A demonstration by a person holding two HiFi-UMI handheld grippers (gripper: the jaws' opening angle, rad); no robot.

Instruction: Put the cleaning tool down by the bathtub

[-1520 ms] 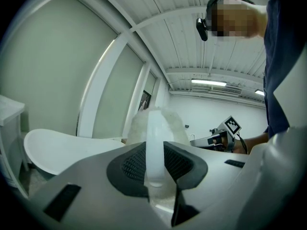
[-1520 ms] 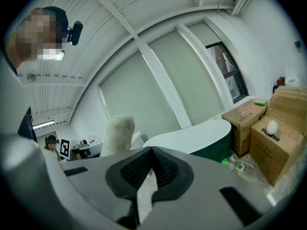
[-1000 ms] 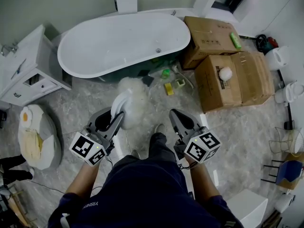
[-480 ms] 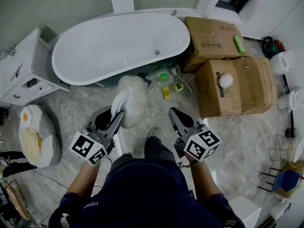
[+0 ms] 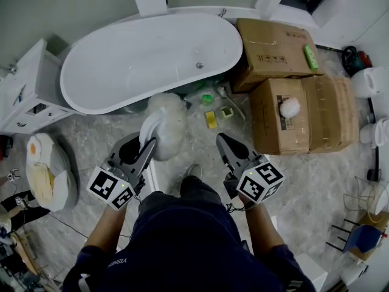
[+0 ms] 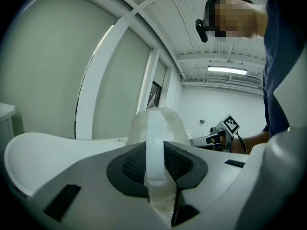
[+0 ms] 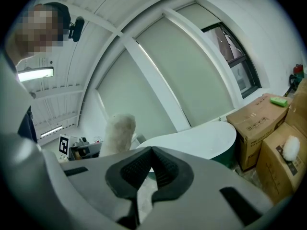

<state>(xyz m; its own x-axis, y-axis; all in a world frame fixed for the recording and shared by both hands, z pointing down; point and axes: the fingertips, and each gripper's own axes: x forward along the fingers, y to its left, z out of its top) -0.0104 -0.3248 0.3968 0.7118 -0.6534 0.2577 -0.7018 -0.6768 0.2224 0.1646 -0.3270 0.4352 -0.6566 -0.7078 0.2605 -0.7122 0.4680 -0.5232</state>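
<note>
The cleaning tool (image 5: 167, 119) is a fluffy white duster head on a white plastic handle. My left gripper (image 5: 149, 143) is shut on that handle and holds the head up over the marble floor, just short of the bathtub (image 5: 91, 96). In the left gripper view the handle (image 6: 155, 143) stands upright between the dark pads, with the bathtub rim (image 6: 38, 152) beyond. My right gripper (image 5: 222, 141) hangs to the right, shut and empty. In the right gripper view its pads meet at the tips (image 7: 152, 153), and the duster (image 7: 118, 132) and the bathtub (image 7: 196, 139) lie ahead.
Two cardboard boxes (image 5: 273, 41) (image 5: 298, 117) stand right of the tub, one with a white puff (image 5: 290, 107) on top. Small bottles and boxes (image 5: 213, 113) lie on the floor by the tub's foot. A white cabinet (image 5: 24, 93) stands at the left, a pale sack (image 5: 45, 172) below it.
Both grippers have travelled forward toward the bathtub with the person. The left one still holds the duster the same way, and the right one stays shut.
</note>
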